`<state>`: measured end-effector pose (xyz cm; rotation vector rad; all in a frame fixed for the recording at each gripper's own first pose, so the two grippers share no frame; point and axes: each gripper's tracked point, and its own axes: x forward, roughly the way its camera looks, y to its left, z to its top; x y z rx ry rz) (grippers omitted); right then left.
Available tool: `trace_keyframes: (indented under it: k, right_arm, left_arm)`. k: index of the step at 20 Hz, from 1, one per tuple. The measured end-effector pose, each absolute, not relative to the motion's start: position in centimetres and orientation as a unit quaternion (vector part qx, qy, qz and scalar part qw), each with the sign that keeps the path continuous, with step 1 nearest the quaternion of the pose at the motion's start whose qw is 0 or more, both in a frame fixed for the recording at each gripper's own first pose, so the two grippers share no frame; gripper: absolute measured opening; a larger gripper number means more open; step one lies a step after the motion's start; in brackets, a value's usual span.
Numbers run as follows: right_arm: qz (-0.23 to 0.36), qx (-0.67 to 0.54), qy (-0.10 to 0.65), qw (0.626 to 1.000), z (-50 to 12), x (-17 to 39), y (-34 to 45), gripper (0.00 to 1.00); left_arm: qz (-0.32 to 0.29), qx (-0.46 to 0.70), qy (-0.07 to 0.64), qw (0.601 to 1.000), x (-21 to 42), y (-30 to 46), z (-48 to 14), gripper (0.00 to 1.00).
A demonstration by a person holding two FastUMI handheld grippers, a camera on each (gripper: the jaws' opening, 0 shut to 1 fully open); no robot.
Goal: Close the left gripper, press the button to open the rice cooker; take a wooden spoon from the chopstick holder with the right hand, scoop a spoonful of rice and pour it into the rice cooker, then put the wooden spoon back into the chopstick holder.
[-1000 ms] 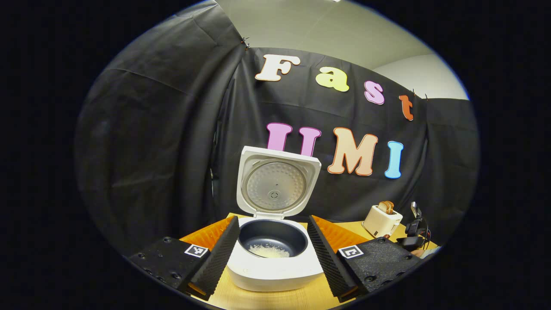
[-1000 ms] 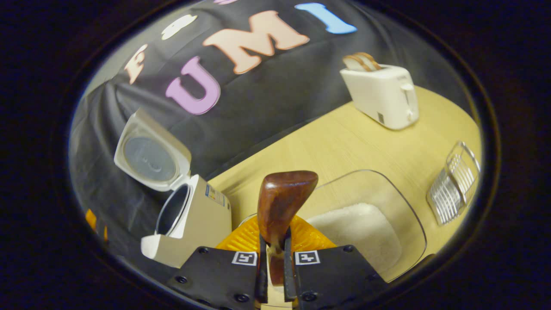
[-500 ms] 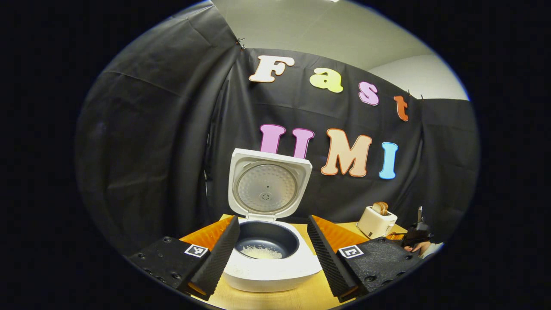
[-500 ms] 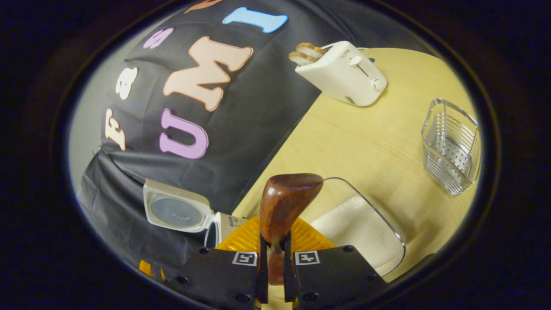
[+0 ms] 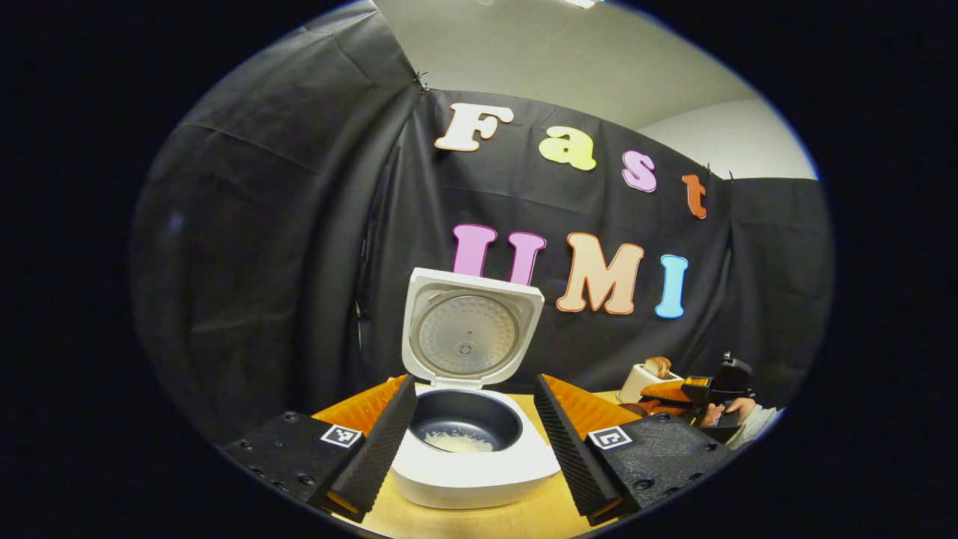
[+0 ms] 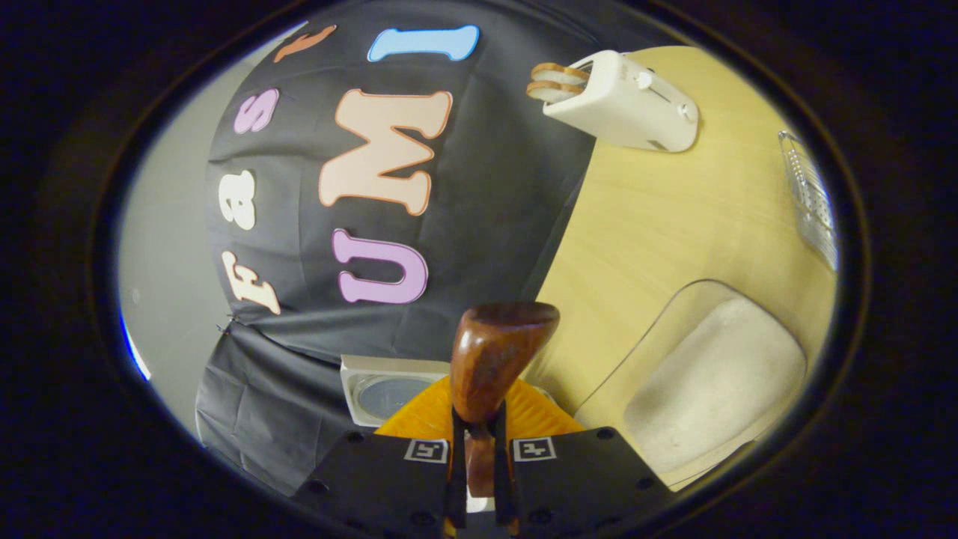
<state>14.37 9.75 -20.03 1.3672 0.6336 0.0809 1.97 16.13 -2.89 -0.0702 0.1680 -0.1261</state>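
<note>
The white rice cooker [image 5: 473,471] stands with its lid [image 5: 468,329] raised, and a little rice lies in its dark pot [image 5: 462,442]. My left gripper [image 5: 471,449] hangs open in front of it, one finger on each side of the pot. My right gripper [image 6: 479,457] is shut on the wooden spoon [image 6: 494,352], whose brown bowl points forward; what it carries is hidden. The right gripper view is rolled steeply, with the cooker lid [image 6: 385,389] just behind the spoon. The right gripper [image 5: 692,393] and its hand appear right of the cooker. The wire chopstick holder [image 6: 812,198] is at the right edge.
A clear container of rice [image 6: 711,382] lies on the light wooden table [image 6: 658,224] to the right of the spoon. A white toaster [image 6: 621,97] with bread slices stands by the back wall; the toaster [image 5: 645,374] also sits right of the cooker.
The right gripper has rolled further and swung toward the cooker with the spoon; the holder slid to the view's edge. The left gripper has barely moved and stays open.
</note>
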Motion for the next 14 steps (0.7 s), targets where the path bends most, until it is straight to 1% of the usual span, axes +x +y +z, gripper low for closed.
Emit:
trace_keyframes:
  k: [1, 2, 5, 9, 10, 11, 12, 13, 14]
  right_arm:
    - [0.045, 0.621, 0.286, 0.728, -19.4, 14.9, 10.8, 0.17]
    - [0.054, 0.621, 0.285, 0.728, -18.6, 15.1, 12.1, 0.16]
    - [0.081, 0.61, 0.284, 0.736, -16.9, 16.3, 16.2, 0.17]
    - [0.106, 0.574, 0.294, 0.757, -16.3, 18.0, 21.8, 0.15]
    - [0.11, 0.566, 0.295, 0.762, -16.1, 18.4, 23.0, 0.15]
    - [0.114, 0.557, 0.296, 0.768, -16.2, 18.9, 24.2, 0.15]
    - [0.116, 0.547, 0.296, 0.775, -16.3, 19.2, 25.2, 0.19]
    - [0.117, 0.536, 0.296, 0.782, -16.4, 19.6, 25.9, 0.17]
    - [0.116, 0.524, 0.298, 0.789, -16.9, 20.3, 26.8, 0.19]
  left_arm:
    - [-0.059, -0.035, 0.082, 0.994, 1.9, 16.7, -2.8, 0.9]
    - [-0.056, -0.035, 0.082, 0.994, 1.9, 17.2, -2.7, 0.94]
    - [-0.045, -0.039, 0.083, 0.995, 1.6, 19.0, -2.9, 0.94]
    - [-0.032, -0.047, 0.084, 0.995, 1.1, 21.1, -3.1, 0.94]
    - [-0.028, -0.048, 0.085, 0.995, 1.0, 21.7, -3.1, 0.9]
    - [-0.025, -0.049, 0.085, 0.995, 0.9, 22.2, -3.2, 0.9]
    - [-0.022, -0.05, 0.085, 0.995, 0.8, 22.7, -3.2, 0.94]
    - [-0.019, -0.052, 0.084, 0.995, 0.8, 23.2, -3.4, 0.94]
    - [-0.016, -0.054, 0.084, 0.995, 0.8, 23.6, -3.4, 0.94]
